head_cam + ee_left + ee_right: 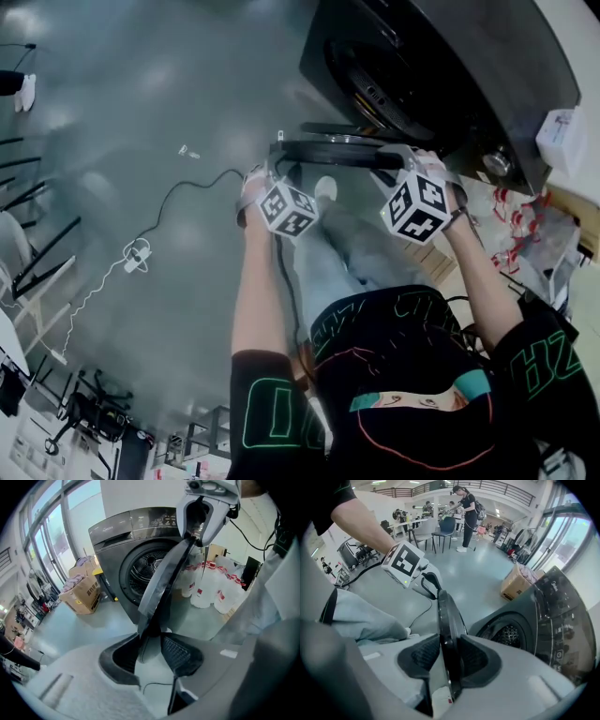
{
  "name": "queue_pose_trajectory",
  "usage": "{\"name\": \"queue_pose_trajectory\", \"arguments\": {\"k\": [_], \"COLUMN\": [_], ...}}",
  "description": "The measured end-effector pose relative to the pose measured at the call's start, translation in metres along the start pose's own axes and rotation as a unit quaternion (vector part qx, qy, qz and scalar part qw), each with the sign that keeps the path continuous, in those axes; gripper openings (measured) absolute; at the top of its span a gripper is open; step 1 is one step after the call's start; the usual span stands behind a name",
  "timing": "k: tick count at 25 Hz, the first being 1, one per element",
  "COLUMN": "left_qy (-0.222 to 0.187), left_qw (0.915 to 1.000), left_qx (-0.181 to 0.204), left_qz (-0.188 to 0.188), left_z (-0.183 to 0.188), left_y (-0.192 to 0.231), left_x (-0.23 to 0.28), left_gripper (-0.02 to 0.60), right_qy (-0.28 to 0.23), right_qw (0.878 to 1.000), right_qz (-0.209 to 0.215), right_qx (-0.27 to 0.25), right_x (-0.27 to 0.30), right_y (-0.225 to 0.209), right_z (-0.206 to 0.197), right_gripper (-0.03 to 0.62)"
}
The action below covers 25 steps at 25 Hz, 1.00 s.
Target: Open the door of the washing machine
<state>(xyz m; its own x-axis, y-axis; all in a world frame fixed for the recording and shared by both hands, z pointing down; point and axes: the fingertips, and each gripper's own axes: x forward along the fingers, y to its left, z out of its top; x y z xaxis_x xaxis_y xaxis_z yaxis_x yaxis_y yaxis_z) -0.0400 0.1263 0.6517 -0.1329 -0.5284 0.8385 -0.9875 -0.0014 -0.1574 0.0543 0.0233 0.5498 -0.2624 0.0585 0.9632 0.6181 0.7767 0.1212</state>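
The dark grey washing machine [450, 56] stands with its drum [150, 566] uncovered. Its round door [337, 150] is swung out and shows edge-on in every view. My left gripper [279, 159] is at the door's left end; in the left gripper view the door's rim [161, 581] runs down between the pads of the left gripper [151, 651], which close on it. My right gripper [403, 161] holds the other end. There the rim [447, 630] sits squeezed between both pads of the right gripper [450, 658]. Each gripper view shows the other gripper on the far rim.
A cardboard box [82, 595] stands left of the machine. White jugs with red labels [211, 590] crowd its other side. A cable [178, 197] trails over the grey floor. The person's legs [347, 253] are below the door. People and chairs [466, 513] are far off.
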Motion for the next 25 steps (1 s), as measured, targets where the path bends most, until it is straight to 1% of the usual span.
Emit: {"name": "queue_pose_trajectory", "arguments": {"k": [6,10,13,15,18,20,25], "left_qy": [-0.003,-0.011,-0.020,-0.009,0.011,0.017,0.030], "left_qw": [0.9994,0.9981,0.9955,0.9941,0.9935,0.9920,0.9835], "left_qx": [-0.025,-0.048,-0.069,-0.081,-0.093,-0.105,-0.149], "left_qz": [0.022,0.035,0.061,0.070,0.065,0.069,0.099], "left_z": [-0.021,-0.033,-0.041,-0.046,-0.057,-0.063,-0.065], "left_y": [-0.028,-0.061,-0.072,-0.090,-0.130,-0.149,-0.194], "left_x": [-0.018,-0.031,-0.038,-0.046,-0.058,-0.064,-0.067], "left_gripper": [0.144,0.141,0.141,0.136,0.124,0.120,0.120], "right_qy": [0.000,-0.003,-0.020,-0.022,-0.019,-0.021,-0.037], "right_qw": [1.000,0.999,0.997,0.996,0.993,0.990,0.980], "right_qz": [-0.002,-0.007,-0.013,-0.008,0.004,0.009,0.022], "right_qx": [-0.030,-0.042,-0.068,-0.091,-0.118,-0.139,-0.192], "right_x": [-0.002,-0.008,-0.009,-0.012,-0.018,-0.020,-0.024], "right_y": [0.023,0.046,0.054,0.065,0.091,0.102,0.121], "right_z": [-0.002,-0.013,-0.012,-0.016,-0.030,-0.035,-0.059], "right_gripper": [0.144,0.149,0.150,0.152,0.153,0.155,0.155]}}
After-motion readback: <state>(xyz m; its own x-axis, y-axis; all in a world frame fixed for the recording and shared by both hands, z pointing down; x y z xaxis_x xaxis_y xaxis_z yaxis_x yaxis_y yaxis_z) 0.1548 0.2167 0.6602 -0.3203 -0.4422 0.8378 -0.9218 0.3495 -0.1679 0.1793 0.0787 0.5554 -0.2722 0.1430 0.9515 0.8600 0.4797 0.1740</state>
